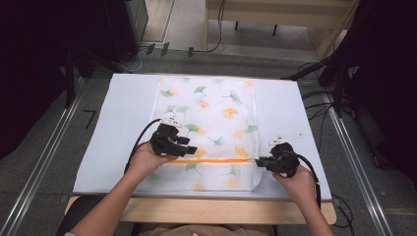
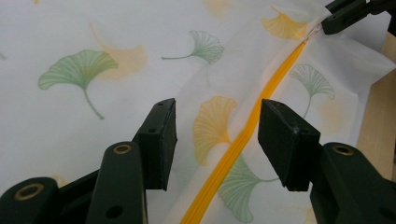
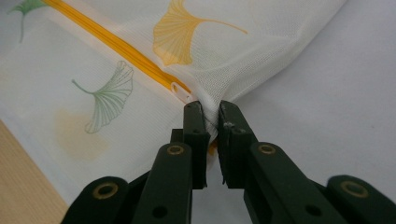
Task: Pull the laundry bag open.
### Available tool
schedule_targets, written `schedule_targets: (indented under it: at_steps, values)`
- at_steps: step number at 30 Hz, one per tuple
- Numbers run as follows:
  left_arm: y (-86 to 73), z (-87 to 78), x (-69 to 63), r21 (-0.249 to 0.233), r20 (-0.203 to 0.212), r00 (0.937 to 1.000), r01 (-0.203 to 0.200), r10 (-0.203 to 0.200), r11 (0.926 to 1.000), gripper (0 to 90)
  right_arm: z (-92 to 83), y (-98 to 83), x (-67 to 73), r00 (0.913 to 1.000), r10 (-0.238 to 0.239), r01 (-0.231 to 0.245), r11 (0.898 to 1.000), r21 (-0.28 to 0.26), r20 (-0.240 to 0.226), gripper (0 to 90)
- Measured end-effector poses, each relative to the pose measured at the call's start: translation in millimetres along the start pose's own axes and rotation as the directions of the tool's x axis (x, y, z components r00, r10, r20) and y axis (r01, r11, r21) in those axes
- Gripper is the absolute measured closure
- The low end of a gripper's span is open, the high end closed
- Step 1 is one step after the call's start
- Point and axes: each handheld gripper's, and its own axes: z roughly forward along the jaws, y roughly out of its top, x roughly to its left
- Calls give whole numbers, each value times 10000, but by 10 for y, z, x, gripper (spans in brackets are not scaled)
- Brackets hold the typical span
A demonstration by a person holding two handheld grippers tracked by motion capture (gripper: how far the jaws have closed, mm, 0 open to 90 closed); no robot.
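Note:
A white mesh bag [image 1: 211, 113] printed with green and orange ginkgo leaves lies flat on the table cover. An orange zipper [image 1: 216, 161] runs across its near part. My left gripper [image 1: 189, 150] is at the zipper's left end. Its jaws stand open [image 2: 217, 135], one on each side of the zipper [image 2: 243, 140], with nothing pinched. My right gripper [image 1: 259, 161] is at the bag's right edge. Its jaws [image 3: 211, 112] are shut on the mesh at the zipper's end, just past the white zipper pull [image 3: 181, 92].
The bag rests on a pale sheet [image 1: 123, 123] covering the table. A strip of bare wood [image 1: 221, 209] shows along the near edge. Metal rails [image 1: 44, 157] flank the table, and cables [image 1: 319, 98] lie on the floor to the right.

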Motion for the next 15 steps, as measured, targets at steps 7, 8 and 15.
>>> schedule_targets:
  at_steps: [7, 8, 15]
  values:
    - [37, 106, -159, -277, 605, 9977, -303, 320, 9992, 572, -58, 23, 3, 9999, -21, 17, 9997, -244, -161, 847]
    - [41, 130, -179, -322, 685, 9969, -372, 393, 9988, 582, -55, 22, 3, 9998, -6, 1, 9998, -218, -199, 847]
    - [90, 291, -339, 57, 433, 9929, -1113, 1109, 9938, 572, -44, 33, -2, 9992, -7, -1, 9998, -202, -396, 848]
